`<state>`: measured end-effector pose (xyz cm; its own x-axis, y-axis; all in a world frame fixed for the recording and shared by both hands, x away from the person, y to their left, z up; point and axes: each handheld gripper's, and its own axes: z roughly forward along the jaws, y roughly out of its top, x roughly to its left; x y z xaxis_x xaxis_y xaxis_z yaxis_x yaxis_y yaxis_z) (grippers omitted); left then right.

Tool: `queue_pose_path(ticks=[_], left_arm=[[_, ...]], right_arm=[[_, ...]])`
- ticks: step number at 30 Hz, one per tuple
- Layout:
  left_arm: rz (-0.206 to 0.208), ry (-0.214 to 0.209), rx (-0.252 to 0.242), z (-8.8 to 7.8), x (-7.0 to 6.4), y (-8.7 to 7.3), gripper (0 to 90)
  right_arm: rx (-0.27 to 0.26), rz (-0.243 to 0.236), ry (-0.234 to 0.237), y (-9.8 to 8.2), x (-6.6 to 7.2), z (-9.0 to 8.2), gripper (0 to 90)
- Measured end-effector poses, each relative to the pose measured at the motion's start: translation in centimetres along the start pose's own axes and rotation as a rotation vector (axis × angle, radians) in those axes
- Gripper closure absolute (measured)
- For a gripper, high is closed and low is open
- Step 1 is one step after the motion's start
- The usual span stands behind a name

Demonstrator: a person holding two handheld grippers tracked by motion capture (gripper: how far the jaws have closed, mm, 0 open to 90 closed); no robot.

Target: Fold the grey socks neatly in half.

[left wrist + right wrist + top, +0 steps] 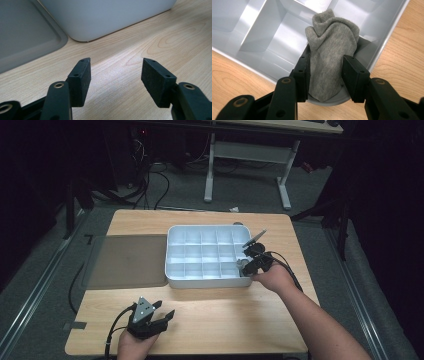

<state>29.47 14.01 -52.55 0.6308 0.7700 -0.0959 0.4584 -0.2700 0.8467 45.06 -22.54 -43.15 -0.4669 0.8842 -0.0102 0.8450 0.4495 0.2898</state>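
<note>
Right hand-held gripper (325, 72) — grey sock (332, 47) between jaws

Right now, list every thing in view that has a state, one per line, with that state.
Grey sock: bunched up, standing in a corner compartment of the tray, between the right gripper's pads.
Divided tray: open-topped, its other compartments look empty.
Grey mat: flat on the table, bare.
Right gripper: jaws around the sock; whether the pads press on it is unclear.
Left gripper: open, nothing between its jaws, low over the wooden table.
</note>
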Motion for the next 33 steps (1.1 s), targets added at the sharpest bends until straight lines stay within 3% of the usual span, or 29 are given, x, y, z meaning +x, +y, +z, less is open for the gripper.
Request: queue_pose_path(ticks=[8, 14, 31, 33], left_arm=[[-0.003, -0.003, 0.004, 0.1, 0.0, 0.0, 41.4], [0.004, -0.006, 0.009, 0.3, -0.1, 0.1, 41.4], [-0.004, -0.003, 0.007, 0.1, 0.2, 0.0, 41.5], [-0.006, -0.001, 0.006, 0.1, 0.2, 0.0, 41.5]], right_arm=[[-0.02, 0.001, 0.013, 0.0, -0.2, -1.5, 64.7], [-0.001, -0.04, 0.006, -0.2, -0.2, -2.3, 88.0], [0.121, -0.033, -0.016, 0.0, 0.5, 2.1, 90.0], [0.126, -0.016, -0.014, 0.1, 0.5, 2.2, 90.0]])
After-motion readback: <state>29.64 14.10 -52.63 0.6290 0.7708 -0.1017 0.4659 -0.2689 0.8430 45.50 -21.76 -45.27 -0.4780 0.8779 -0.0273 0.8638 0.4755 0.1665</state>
